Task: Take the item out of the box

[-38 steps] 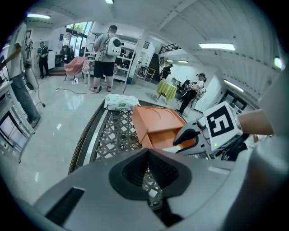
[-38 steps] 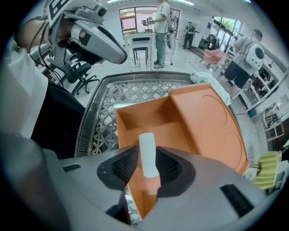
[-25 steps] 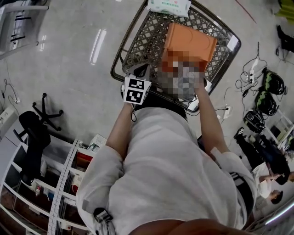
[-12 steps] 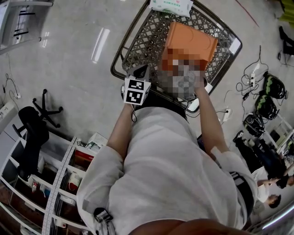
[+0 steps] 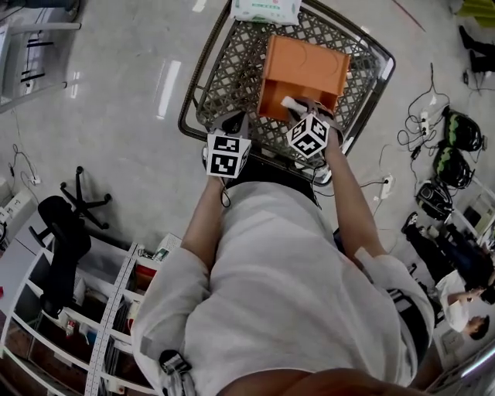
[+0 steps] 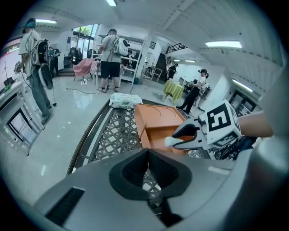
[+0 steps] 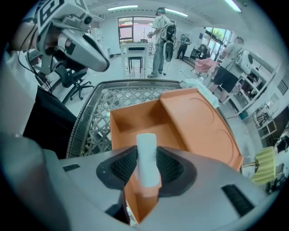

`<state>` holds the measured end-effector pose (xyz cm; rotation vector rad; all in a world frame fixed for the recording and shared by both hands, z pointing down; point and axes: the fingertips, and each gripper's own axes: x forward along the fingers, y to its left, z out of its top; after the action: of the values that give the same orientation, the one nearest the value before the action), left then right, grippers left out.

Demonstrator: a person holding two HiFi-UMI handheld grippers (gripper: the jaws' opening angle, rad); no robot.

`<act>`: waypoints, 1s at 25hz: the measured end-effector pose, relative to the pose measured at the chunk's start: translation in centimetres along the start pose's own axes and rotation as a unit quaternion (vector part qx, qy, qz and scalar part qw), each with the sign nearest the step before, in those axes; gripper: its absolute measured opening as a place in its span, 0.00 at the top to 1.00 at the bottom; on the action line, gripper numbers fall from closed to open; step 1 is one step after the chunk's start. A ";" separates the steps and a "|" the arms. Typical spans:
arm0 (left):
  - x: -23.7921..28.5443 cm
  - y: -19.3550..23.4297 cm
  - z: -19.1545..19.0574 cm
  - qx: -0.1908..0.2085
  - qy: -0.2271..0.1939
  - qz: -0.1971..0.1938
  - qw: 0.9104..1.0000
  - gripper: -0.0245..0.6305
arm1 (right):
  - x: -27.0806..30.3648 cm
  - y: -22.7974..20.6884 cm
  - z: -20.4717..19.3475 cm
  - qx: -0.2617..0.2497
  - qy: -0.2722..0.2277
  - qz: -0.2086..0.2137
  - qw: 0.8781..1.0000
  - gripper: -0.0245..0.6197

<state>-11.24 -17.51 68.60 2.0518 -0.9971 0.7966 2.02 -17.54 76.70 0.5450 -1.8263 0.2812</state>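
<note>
- One right claw [image 7: 147, 173] pinches a white oblong block [image 7: 146, 153] mid-length over the open orange cardboard box [image 7: 135, 119]; it looks light and stiff.
- Left claw [image 6: 147, 170] sits pressed together, empty.

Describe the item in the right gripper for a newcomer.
In the wire shopping cart sits an open orange box. Over its near rim the right gripper pinches a small white block: plain and slim, unlike the bulky printed white pack at the cart's far end.
</note>
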 end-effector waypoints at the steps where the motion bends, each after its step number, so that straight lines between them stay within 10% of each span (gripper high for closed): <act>1: 0.1 -0.3 0.0 0.002 0.001 -0.002 1.000 0.95 | -0.3 0.0 0.0 0.006 -0.007 -0.001 1.000 0.76; 14: 1.9 -4.2 0.8 0.036 0.010 -0.028 0.999 0.95 | -5.0 -0.8 -0.1 0.118 -0.098 -0.037 0.988 0.76; 25: 2.1 -7.1 0.5 0.063 0.016 -0.039 0.997 0.95 | -10.4 -0.1 -0.5 0.290 -0.228 -0.048 0.928 0.76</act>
<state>-4.14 -15.47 67.61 2.1631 -0.8645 0.8675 4.97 -15.05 67.02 1.1878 -2.1520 0.6836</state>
